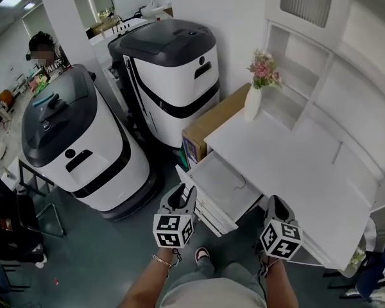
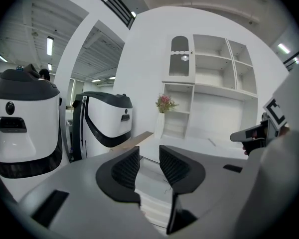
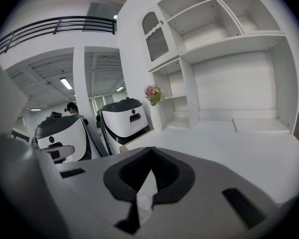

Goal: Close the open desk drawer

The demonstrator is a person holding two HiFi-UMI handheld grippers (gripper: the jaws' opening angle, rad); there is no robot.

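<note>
Drawer (image 1: 226,183) stands pulled out of the desk (image 1: 308,172). Left claw (image 2: 149,158) sits just beside its front left corner, jaws apart, nothing between. Right claw (image 3: 149,156) is at the desk edge right of the drawer, jaws together.

Head view steeply down over desk (image 1: 289,165); both gripper views near-level, facing shelves (image 2: 214,59), sharing vase (image 2: 161,118).

Matt white desk (image 1: 289,165), drawer (image 1: 219,175) smooth; box (image 1: 213,122) brown cardboard; robot shell (image 1: 109,165) glossy plastic.
</note>
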